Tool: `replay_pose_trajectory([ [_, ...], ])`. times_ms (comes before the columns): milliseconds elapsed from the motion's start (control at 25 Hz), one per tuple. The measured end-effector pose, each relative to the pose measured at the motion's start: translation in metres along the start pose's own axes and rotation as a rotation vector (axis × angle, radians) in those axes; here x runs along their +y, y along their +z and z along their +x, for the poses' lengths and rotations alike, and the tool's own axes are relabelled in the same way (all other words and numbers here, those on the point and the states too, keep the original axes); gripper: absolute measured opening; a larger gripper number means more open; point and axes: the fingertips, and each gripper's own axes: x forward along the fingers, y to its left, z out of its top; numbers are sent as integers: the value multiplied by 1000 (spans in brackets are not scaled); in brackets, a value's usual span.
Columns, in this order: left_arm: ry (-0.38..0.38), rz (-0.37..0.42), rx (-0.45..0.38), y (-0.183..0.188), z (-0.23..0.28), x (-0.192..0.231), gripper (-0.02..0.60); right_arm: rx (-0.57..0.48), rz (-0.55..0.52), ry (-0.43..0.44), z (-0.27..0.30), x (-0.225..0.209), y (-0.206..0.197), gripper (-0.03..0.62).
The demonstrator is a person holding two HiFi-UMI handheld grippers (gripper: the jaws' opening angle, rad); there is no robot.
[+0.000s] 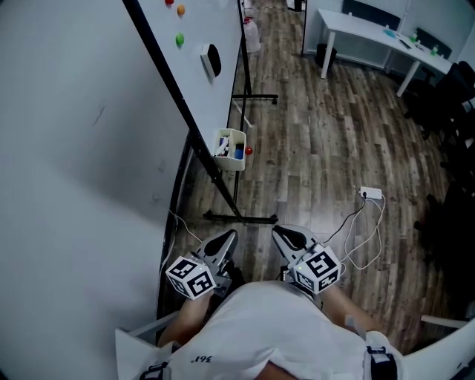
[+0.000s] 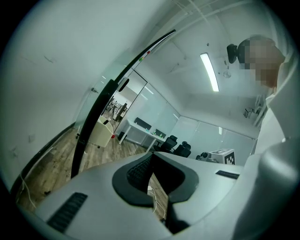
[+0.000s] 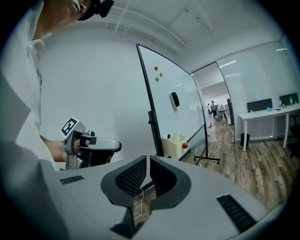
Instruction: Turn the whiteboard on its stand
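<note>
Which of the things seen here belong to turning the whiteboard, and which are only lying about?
For the job: whiteboard, stand, left gripper, right gripper.
Only lying about: white bin, red ball, white plug with cables, desk.

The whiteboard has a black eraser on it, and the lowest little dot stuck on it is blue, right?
Not quite. The lowest dot is green, not blue; the head view shows it just under an orange dot. The black eraser really is on the whiteboard.
</note>
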Motion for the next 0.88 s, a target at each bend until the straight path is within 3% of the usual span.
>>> replay_pose_trajectory([
  [520, -86, 45, 33, 72, -19, 98, 8, 9, 9, -88, 110, 26, 35, 28],
  [880, -160, 89, 56, 103, -52, 137, 8, -10, 12, -158, 162, 57, 54, 28],
])
